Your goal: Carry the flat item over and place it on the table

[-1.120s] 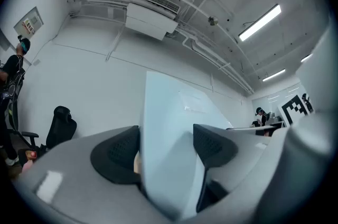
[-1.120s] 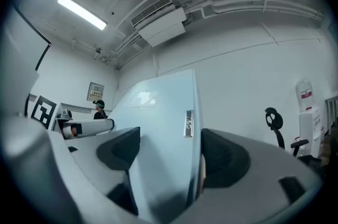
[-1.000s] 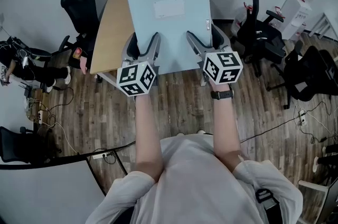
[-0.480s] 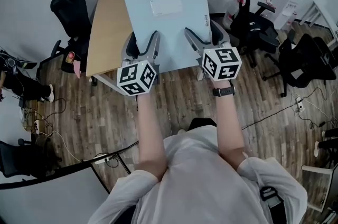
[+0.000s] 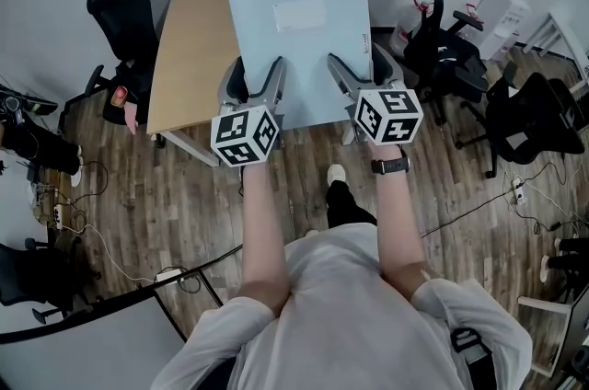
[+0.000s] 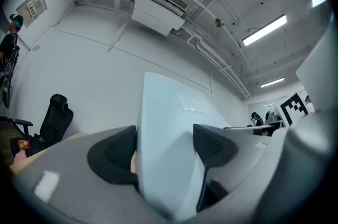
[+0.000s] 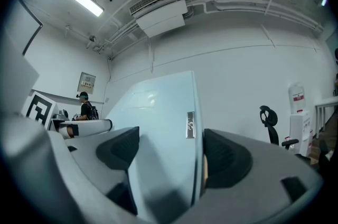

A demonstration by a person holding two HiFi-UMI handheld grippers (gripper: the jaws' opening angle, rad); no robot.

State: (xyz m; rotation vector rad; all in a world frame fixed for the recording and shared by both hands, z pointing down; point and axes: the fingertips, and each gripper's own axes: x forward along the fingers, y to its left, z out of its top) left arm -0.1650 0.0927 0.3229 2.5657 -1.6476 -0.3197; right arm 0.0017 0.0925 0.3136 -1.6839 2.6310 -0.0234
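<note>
A flat pale blue board (image 5: 299, 39) with a white label (image 5: 299, 14) hangs level above the right half of the light wooden table (image 5: 189, 57), against the wall. Its near edge sticks out past the table's front. My left gripper (image 5: 255, 83) is shut on that near edge at the left. My right gripper (image 5: 352, 78) is shut on it at the right. In the left gripper view the board (image 6: 169, 122) runs between the two dark pads (image 6: 113, 154). In the right gripper view the board (image 7: 158, 122) with a small metal tag (image 7: 190, 125) is clamped the same way.
Black office chairs stand left of the table (image 5: 124, 11) and at the right (image 5: 451, 48), with another chair (image 5: 534, 117) farther right. A white water dispenser (image 5: 504, 6) is at the back right. Cables (image 5: 479, 204) cross the wooden floor. A white panel (image 5: 83, 342) sits lower left.
The person has stepped forward: a leg and foot now show below the grippers. The board, still held by both grippers, sits slightly farther right over the table.
</note>
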